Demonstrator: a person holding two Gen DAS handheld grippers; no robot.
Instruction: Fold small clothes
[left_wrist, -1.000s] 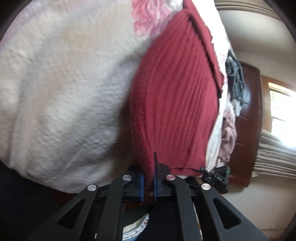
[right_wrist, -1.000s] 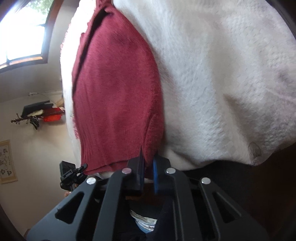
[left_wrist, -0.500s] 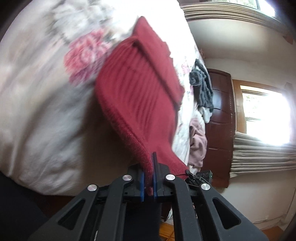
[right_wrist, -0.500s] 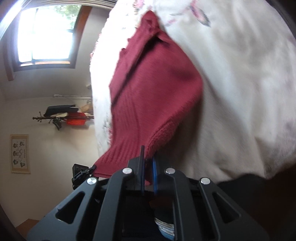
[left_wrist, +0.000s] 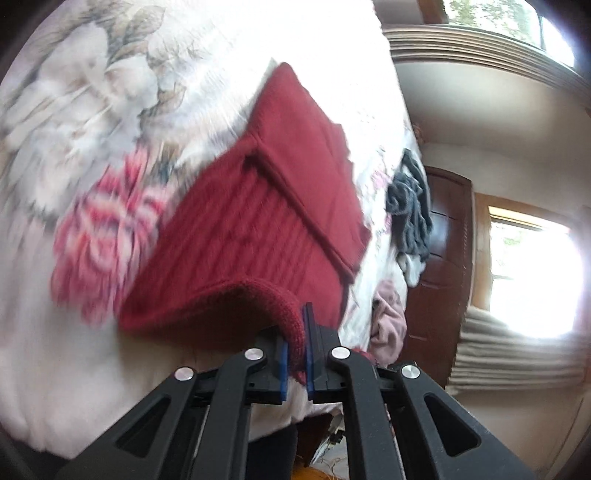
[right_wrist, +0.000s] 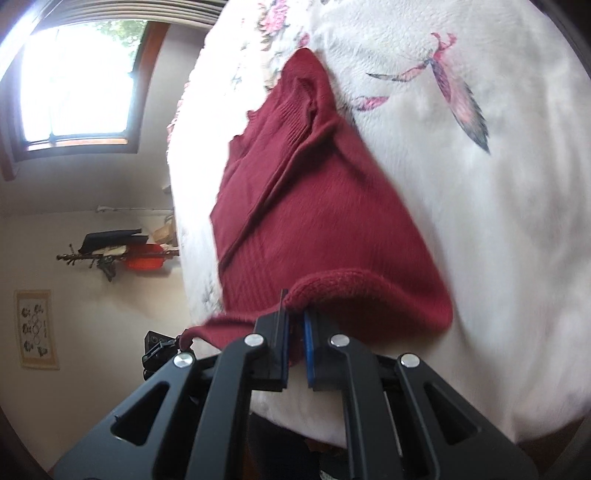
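A dark red ribbed knit garment (left_wrist: 266, 229) lies on a white floral blanket (left_wrist: 92, 110), its near hem lifted and curling over itself. My left gripper (left_wrist: 295, 343) is shut on one corner of that hem. In the right wrist view the same red garment (right_wrist: 317, 206) spreads away from me, and my right gripper (right_wrist: 293, 332) is shut on the other hem corner. The left gripper's tip (right_wrist: 159, 349) shows at the lower left of the right wrist view, holding the stretched hem edge.
A heap of grey and pink clothes (left_wrist: 406, 221) sits at the blanket's far edge near a dark wooden door (left_wrist: 447, 258). Bright windows (right_wrist: 77, 77) flank the bed. The white blanket (right_wrist: 498, 240) with a butterfly print extends to the right.
Both grippers have lifted the hem and carried it forward over the garment, so the near part now folds over. More of the floral blanket has come into view.
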